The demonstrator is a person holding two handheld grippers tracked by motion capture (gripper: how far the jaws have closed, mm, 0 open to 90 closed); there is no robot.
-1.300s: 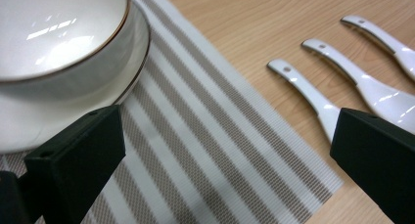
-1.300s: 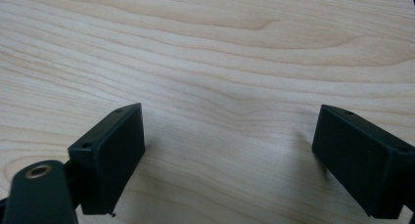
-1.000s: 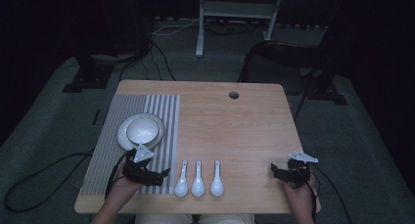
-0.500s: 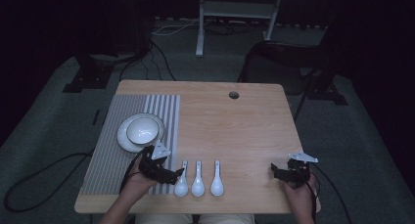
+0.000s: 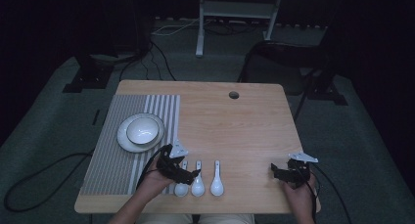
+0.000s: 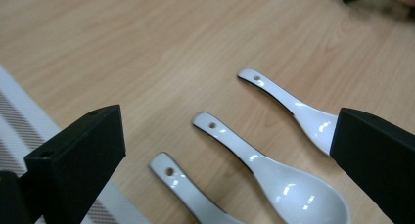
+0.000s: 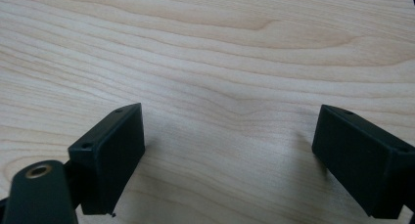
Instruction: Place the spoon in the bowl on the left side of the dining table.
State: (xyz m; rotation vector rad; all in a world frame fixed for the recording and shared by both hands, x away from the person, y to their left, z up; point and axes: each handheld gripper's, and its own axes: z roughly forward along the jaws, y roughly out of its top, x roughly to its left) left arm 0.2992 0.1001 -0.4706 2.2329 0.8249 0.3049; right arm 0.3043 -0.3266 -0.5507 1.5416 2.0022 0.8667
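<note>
Left tool (image 5: 192,174) has slid right off the striped mat (image 5: 110,165) since a second ago and now sits wide open over the three spoons (image 5: 198,180), gripping nothing. Spoons lie side by side near the surface's (image 5: 244,131) front edge, with bare wood to their right. Right tool (image 5: 281,172) hasn't budged, also open and empty. Left gripper view shows the spoon handles' (image 6: 211,125) holes.

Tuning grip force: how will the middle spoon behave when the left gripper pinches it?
The middle spoon looks like glazed ceramic, so probably stiff, brittle and slippery against the jaws. Its handle is thin, so a pinch there may let the heavier bowl end swing down. The left gripper is open wide above the three close-set spoons, so it may nudge the neighbours.
</note>
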